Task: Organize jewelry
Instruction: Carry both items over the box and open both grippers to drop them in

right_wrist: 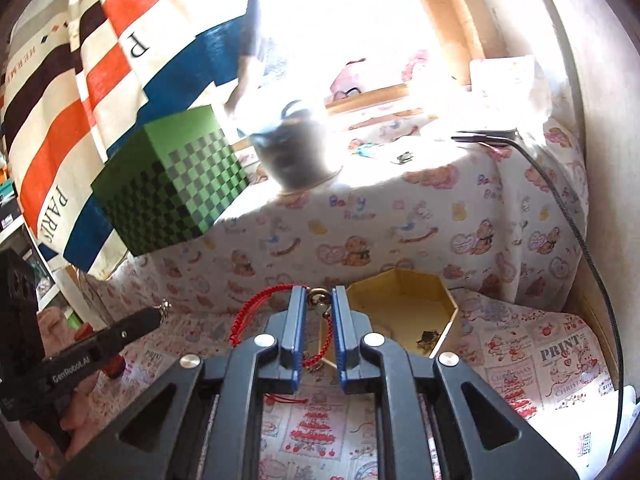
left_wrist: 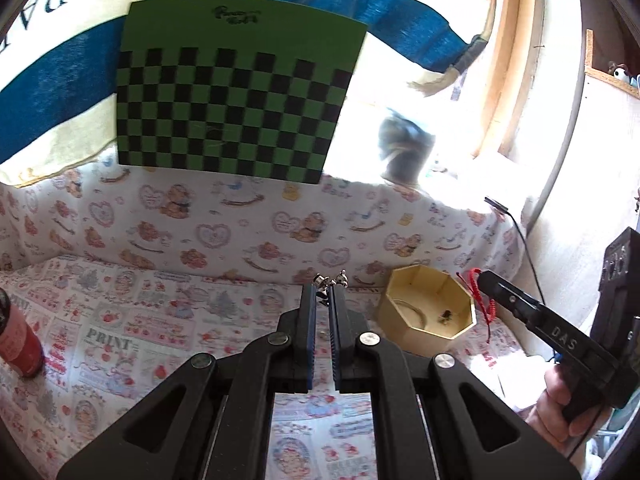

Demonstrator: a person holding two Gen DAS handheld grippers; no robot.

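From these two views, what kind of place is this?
Probably a corner of a home, set up as a small work table by a window. A teddy-bear patterned cloth covers it, striped fabric hangs behind, and an open wooden box holds jewelry.

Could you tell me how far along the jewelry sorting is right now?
Partly done: the octagonal box already holds a thin chain and a small dark piece. In hand: the left tool is shut on a small silver piece, and the right tool grips a red cord bracelet at its ring. Neither is in the box yet, so both remain to be placed.
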